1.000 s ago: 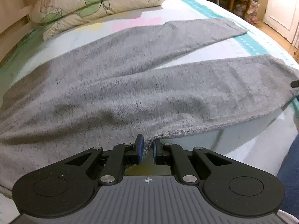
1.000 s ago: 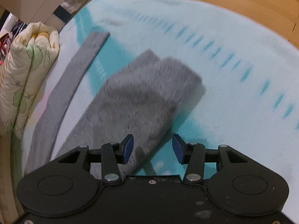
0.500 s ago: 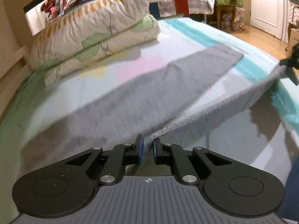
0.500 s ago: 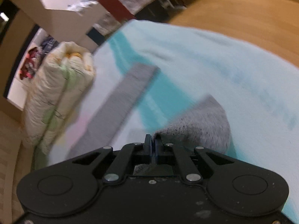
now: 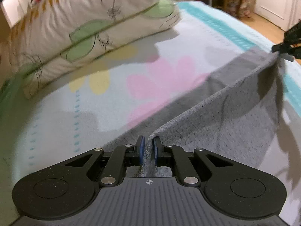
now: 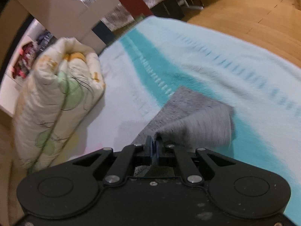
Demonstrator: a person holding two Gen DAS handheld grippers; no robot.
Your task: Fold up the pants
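The grey pants point(image 5: 222, 113) are lifted off the bed, one leg stretched taut between my two grippers. My left gripper point(image 5: 147, 146) is shut on the fabric edge near the waist end, the cloth pinched between its blue pads. My right gripper point(image 6: 153, 145) is shut on the cuff end of the grey pants point(image 6: 197, 120), which drape forward over the blanket. In the left wrist view the right gripper point(image 5: 287, 45) shows at the far right, holding the raised leg's end. The other leg lies flat beneath.
A light blue blanket point(image 6: 216, 60) with a teal stripe and flower prints covers the bed. A folded floral quilt point(image 5: 90, 30), also the quilt point(image 6: 62, 101), sits at the head of the bed. Wooden floor point(image 6: 244, 15) and furniture lie beyond the far edge.
The right gripper closed on the cuff and lifted it. Both grippers have carried the near leg up and across toward the quilt, so the pants no longer lie spread flat.
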